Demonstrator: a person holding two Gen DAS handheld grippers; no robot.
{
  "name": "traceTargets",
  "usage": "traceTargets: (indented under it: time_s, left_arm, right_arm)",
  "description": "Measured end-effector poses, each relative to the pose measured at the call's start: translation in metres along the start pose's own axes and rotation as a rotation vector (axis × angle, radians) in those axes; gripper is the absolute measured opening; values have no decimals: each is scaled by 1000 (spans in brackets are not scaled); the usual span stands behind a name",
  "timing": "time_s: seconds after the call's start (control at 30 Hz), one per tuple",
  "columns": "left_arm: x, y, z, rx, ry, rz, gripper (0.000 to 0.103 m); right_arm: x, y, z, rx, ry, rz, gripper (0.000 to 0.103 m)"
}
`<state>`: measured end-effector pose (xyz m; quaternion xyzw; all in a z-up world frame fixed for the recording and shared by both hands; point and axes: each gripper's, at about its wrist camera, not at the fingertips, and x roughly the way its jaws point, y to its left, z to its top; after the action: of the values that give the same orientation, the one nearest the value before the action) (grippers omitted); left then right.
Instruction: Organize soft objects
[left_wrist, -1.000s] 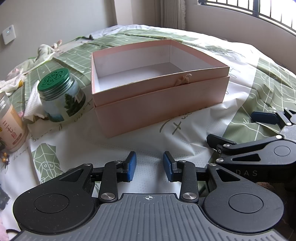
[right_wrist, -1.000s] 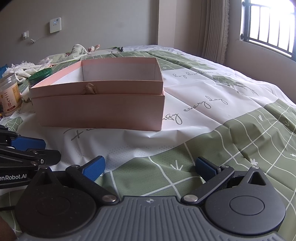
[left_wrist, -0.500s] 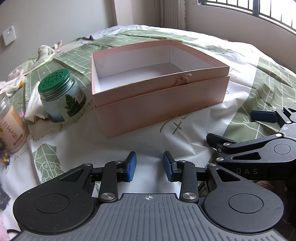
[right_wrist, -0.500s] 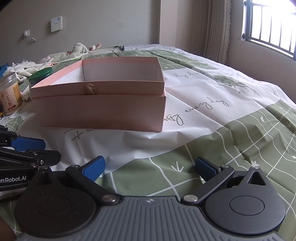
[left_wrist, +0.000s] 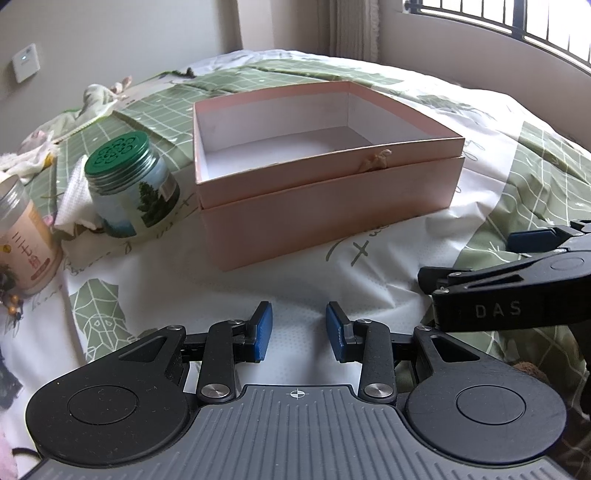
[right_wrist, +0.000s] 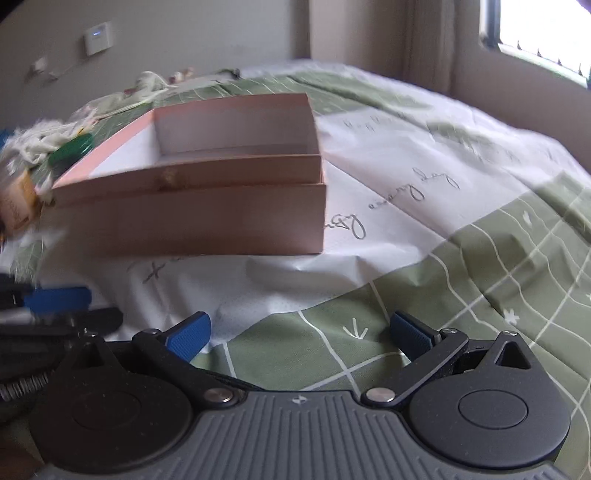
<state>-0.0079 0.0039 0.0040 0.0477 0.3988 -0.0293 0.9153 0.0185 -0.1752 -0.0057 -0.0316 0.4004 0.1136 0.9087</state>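
Observation:
An open, empty pink box (left_wrist: 325, 184) sits on the bed ahead of both grippers; it also shows in the right wrist view (right_wrist: 207, 206). Soft cloth items (left_wrist: 96, 96) lie crumpled at the far left of the bed, also in the right wrist view (right_wrist: 147, 83). A white cloth (left_wrist: 75, 199) lies behind the jars. My left gripper (left_wrist: 299, 330) is open with a narrow gap and empty, low over the bedspread. My right gripper (right_wrist: 299, 334) is wide open and empty, just right of the left one; it shows in the left wrist view (left_wrist: 517, 266).
A glass jar with a green lid (left_wrist: 129, 188) and a clear jar with a beige label (left_wrist: 22, 240) stand left of the box. The green and white bedspread (right_wrist: 461, 258) covers the bed. A wall and a window lie beyond.
The right gripper has lifted and tilted, so its view is blurred and looks further down into the box. The left gripper has barely moved.

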Motion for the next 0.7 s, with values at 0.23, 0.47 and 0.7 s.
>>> traceTargets:
  time_s: [0.23,0.47,0.7]
  left_arm:
    - [-18,27,0,-99,10,-139,34]
    - [-127,118,5,-120,-63,-174,36]
    - [-169,254,-19,-359,109,52,35]
  right_arm:
    - [8,2,17,0,95,1,103]
    - [26,8,46,-3,305,-4,103]
    - [15,22,48,-91,311,-20,98]
